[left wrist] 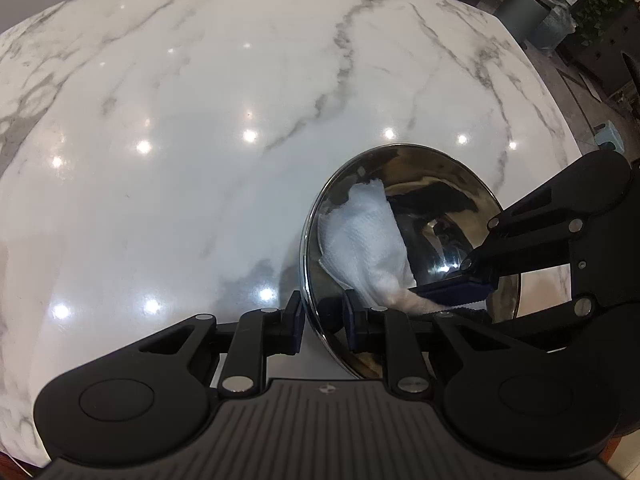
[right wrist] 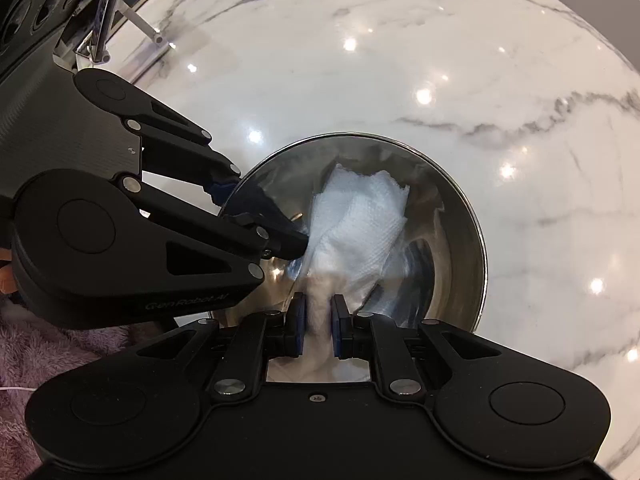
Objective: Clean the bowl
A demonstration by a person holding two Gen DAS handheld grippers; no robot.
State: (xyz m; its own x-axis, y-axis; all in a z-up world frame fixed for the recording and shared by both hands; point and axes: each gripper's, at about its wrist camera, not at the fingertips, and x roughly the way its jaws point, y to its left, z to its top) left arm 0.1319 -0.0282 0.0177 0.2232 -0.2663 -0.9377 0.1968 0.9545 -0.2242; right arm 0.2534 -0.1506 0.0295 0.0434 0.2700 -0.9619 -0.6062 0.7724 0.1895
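A shiny steel bowl [left wrist: 424,216] stands on the white marble table, tilted toward my right side. My left gripper [left wrist: 323,320] is shut on the bowl's near rim, one pad outside and one inside. A white paper towel [left wrist: 364,240] lies inside the bowl. My right gripper [right wrist: 318,322] is shut on the bunched end of the paper towel [right wrist: 356,224] and presses it against the inside of the bowl [right wrist: 452,240]. In the right wrist view my left gripper [right wrist: 236,200] clamps the bowl's left rim. In the left wrist view my right gripper [left wrist: 448,294] enters from the right.
The marble table [left wrist: 180,140] spreads wide to the left and far side. A pink towel [right wrist: 48,352] lies at the lower left of the right wrist view. A metal stand [right wrist: 108,12] sits at the table's far left. Bins and plants [left wrist: 560,12] stand beyond the table.
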